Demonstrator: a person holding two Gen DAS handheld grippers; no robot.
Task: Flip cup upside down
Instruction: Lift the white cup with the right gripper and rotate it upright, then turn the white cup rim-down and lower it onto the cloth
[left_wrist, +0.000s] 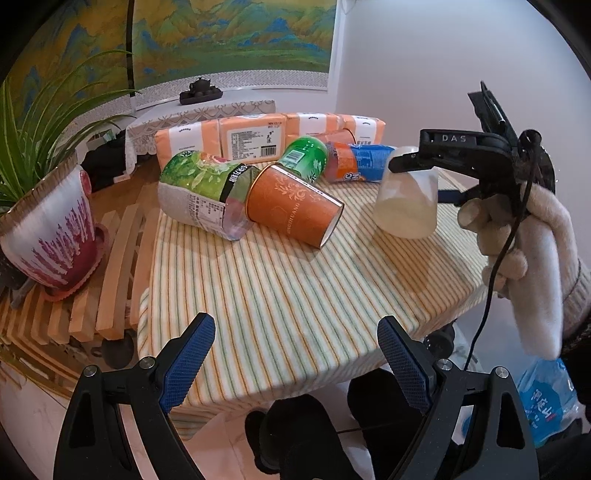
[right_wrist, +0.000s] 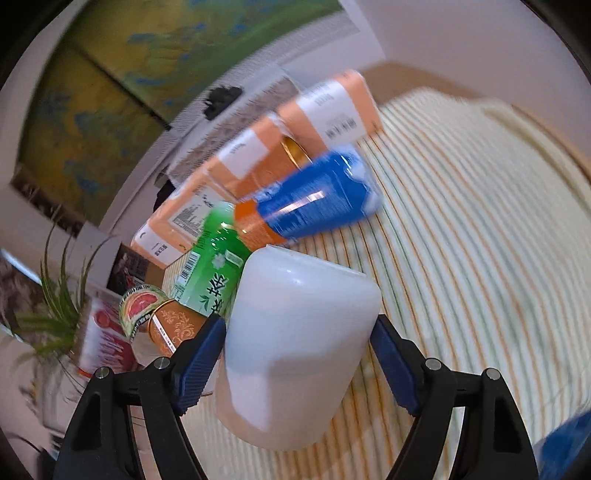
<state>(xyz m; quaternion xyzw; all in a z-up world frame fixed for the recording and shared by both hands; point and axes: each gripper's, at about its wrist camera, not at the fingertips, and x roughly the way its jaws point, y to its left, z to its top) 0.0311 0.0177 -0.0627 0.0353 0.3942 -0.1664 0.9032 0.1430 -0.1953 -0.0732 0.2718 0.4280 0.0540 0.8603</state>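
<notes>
The right tongs (right_wrist: 297, 363) clamp a tilted white cup (right_wrist: 295, 347) above the striped tablecloth (right_wrist: 461, 229), beside toppled bottles (right_wrist: 314, 203).

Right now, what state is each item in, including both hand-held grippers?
Translucent cup: clamped, lifted off the cloth, tilted, mouth lower.
Right hand-held gripper: shut on the translucent cup.
Left hand-held gripper: open, holding nothing.
Orange paper cup: lying on its side.
Green bottle: lying down.
Blue-and-orange bottle: lying down.
Grapefruit-label bottle: lying down.
Potted plant: upright, tilted.
</notes>
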